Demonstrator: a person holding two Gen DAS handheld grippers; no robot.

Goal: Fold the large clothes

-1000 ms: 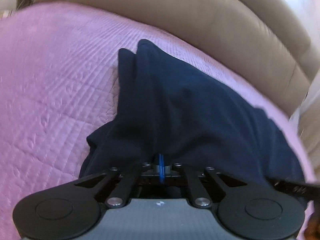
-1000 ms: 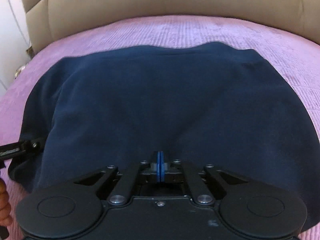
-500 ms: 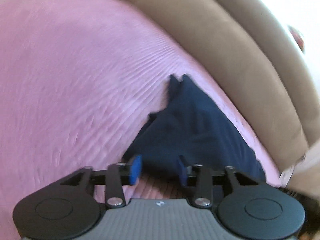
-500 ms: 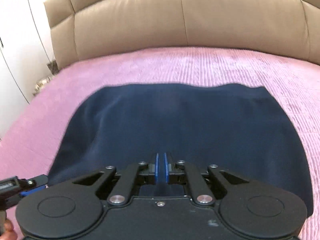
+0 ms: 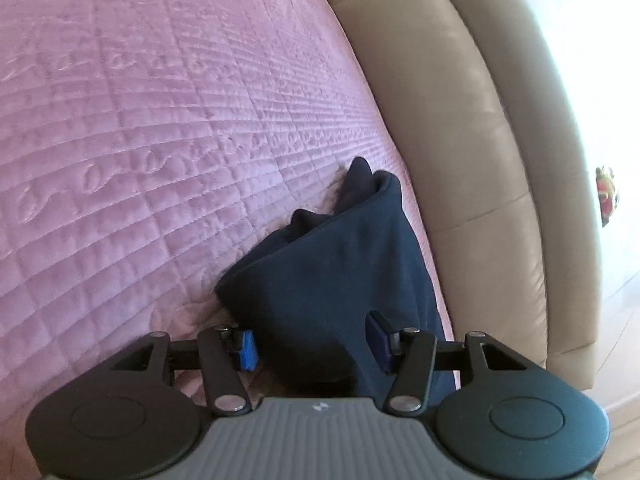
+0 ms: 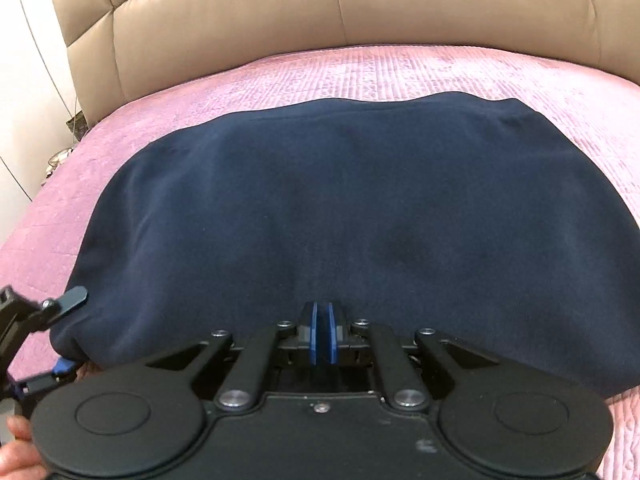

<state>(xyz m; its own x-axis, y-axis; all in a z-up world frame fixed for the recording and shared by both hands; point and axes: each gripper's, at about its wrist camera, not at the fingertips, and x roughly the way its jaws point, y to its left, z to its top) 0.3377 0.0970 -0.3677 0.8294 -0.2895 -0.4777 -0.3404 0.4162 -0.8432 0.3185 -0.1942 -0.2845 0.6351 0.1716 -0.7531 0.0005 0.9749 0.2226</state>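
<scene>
Folded navy garment laid flat on the pink quilted bedspread.
Left gripper is spread wide at the garment's edge, gripping nothing; right gripper is nearly closed, a slit showing, apparently released so the fold settles.

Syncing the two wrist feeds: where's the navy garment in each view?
Left wrist: navy garment lower centre-right, running up from between the open left gripper fingers.
Right wrist: fills the middle, ahead of the right gripper.
Shared landmark: beige headboard.
</scene>
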